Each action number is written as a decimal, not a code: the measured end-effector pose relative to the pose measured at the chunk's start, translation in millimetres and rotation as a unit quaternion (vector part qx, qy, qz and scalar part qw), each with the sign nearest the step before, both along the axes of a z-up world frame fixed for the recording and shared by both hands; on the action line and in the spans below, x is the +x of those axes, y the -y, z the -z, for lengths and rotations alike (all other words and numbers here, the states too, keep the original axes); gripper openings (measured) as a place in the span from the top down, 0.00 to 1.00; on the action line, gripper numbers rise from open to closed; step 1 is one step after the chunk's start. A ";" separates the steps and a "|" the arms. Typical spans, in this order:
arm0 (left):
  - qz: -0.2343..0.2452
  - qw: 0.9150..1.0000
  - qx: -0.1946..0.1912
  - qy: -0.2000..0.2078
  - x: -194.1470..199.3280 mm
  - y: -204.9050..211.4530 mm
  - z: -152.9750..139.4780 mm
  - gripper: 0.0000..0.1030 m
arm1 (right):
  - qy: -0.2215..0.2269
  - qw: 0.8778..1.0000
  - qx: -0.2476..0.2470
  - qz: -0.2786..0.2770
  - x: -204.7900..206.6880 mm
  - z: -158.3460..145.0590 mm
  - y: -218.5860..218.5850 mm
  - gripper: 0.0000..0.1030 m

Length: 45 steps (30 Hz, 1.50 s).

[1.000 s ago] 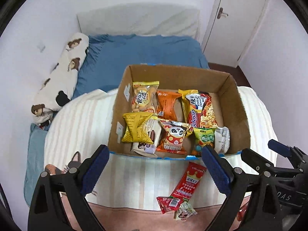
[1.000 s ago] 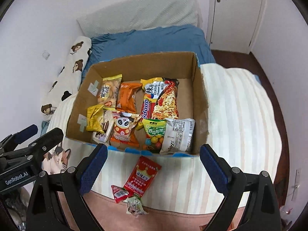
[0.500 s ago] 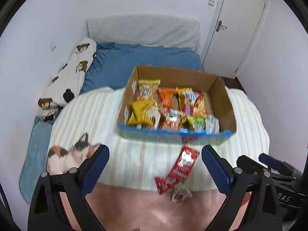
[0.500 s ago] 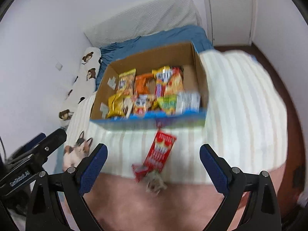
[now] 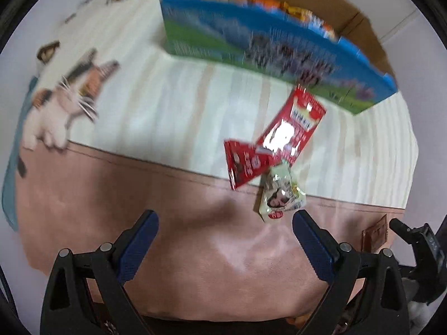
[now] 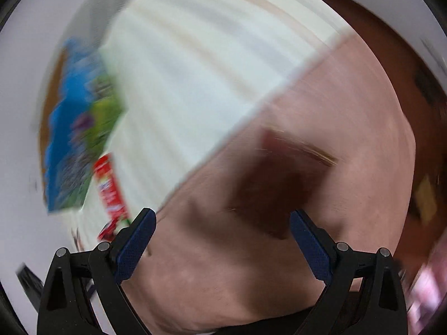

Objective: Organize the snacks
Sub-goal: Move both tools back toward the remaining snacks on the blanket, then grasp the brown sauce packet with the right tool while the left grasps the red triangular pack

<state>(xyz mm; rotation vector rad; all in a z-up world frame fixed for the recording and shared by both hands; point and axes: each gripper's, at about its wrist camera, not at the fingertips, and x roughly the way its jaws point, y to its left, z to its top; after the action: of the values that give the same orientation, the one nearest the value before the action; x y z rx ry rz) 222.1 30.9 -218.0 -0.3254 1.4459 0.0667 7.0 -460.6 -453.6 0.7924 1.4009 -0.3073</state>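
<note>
In the left wrist view a long red snack packet (image 5: 293, 128), a small red packet (image 5: 243, 164) and a small pale packet (image 5: 279, 198) lie on the striped blanket in front of the cardboard box (image 5: 251, 42), which holds several snacks. My left gripper (image 5: 223, 243) is open and empty, just short of the pale packet. My right gripper (image 6: 220, 240) is open and empty over the pink blanket, facing a dark brown packet (image 6: 273, 184). The right wrist view is blurred; the box (image 6: 75, 145) and long red packet (image 6: 110, 187) show at its left.
The bed has a cream striped blanket (image 5: 181, 106) with a cat print (image 5: 64, 95) at left and a pink band (image 5: 167, 209) near me. A brown packet (image 5: 374, 234) and the right gripper's body (image 5: 419, 251) sit at the right edge.
Both grippers have dropped low and moved in toward the bed. The left now faces the loose packets closely; the right has swung to the right toward the dark brown packet. Both stay open.
</note>
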 end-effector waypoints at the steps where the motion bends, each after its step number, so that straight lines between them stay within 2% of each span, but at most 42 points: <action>1: 0.003 1.000 -0.007 -0.010 2.9 3.5 8.7 0.05 | -0.005 1.000 0.006 0.017 -2.7 8.7 7.4 0.04; 4: 0.005 1.000 -0.012 -0.019 10.6 9.4 21.7 0.05 | -0.015 0.999 0.008 0.048 -5.5 26.9 19.7 0.04; 9: 0.031 0.999 0.018 -0.009 24.6 21.0 29.2 0.05 | -0.022 0.998 -0.019 0.059 0.2 40.8 18.1 0.05; 11: 0.043 0.999 0.033 -0.005 33.1 25.6 33.2 0.05 | -0.018 0.998 -0.048 0.038 5.6 39.7 10.6 0.12; 13: 0.060 0.997 0.051 0.003 41.7 31.2 37.3 0.05 | -0.005 0.997 -0.079 0.003 12.0 35.7 -2.0 0.28; 15: 0.074 0.995 0.060 0.005 48.7 35.6 41.6 0.05 | 0.011 0.994 -0.102 -0.043 18.4 30.9 -18.0 0.40; 16: 0.083 0.995 0.054 0.007 52.6 38.1 44.7 0.05 | 0.018 0.992 -0.107 -0.064 21.3 28.9 -26.5 0.41; 17: 0.086 0.995 0.049 0.007 55.7 39.7 47.1 0.06 | 0.022 0.991 -0.109 -0.074 23.1 28.0 -31.7 0.41; 18: 0.087 0.995 0.040 0.005 58.0 40.4 50.4 0.13 | 0.026 0.990 -0.111 -0.087 25.5 27.1 -37.9 0.42; 19: 0.085 0.996 0.023 0.001 61.1 40.3 54.5 0.19 | 0.028 0.988 -0.113 -0.099 29.2 27.1 -45.9 0.42; 20: 0.082 0.996 0.017 -0.003 63.3 39.9 58.0 0.34 | 0.029 0.987 -0.116 -0.111 32.0 27.7 -51.8 0.42; 21: 0.080 0.997 0.007 -0.008 65.0 39.6 62.0 0.43 | 0.029 0.985 -0.121 -0.123 34.5 28.2 -57.7 0.42; 22: 0.080 0.997 0.002 -0.010 66.4 40.8 64.9 0.45 | 0.028 0.984 -0.121 -0.131 36.7 29.7 -61.7 0.42; 29: 0.077 0.997 -0.001 -0.001 52.8 40.1 66.5 0.53 | 0.005 0.979 -0.114 -0.171 51.5 39.8 -80.0 0.40; 35: 0.058 0.998 0.000 -0.006 18.1 18.4 64.6 0.54 | 0.020 0.977 -0.099 -0.186 40.6 36.0 -80.8 0.43; 41: 0.032 0.999 -0.014 -0.008 -17.4 1.9 61.4 0.55 | 0.035 0.973 -0.064 -0.221 40.4 29.9 -120.0 0.43; 44: 0.025 0.999 -0.025 0.006 -23.3 -2.6 45.2 0.56 | 0.045 0.970 -0.043 -0.235 47.5 23.3 -144.7 0.43; 45: 0.024 0.999 -0.028 0.012 -33.4 -4.6 40.5 0.60 | 0.051 0.969 -0.037 -0.239 49.9 21.5 -149.5 0.43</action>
<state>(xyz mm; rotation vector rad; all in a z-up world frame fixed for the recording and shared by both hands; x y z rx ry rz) 188.8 35.5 -258.5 -0.3360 1.4324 -0.0177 56.9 -311.1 -475.2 0.3840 1.4256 0.0553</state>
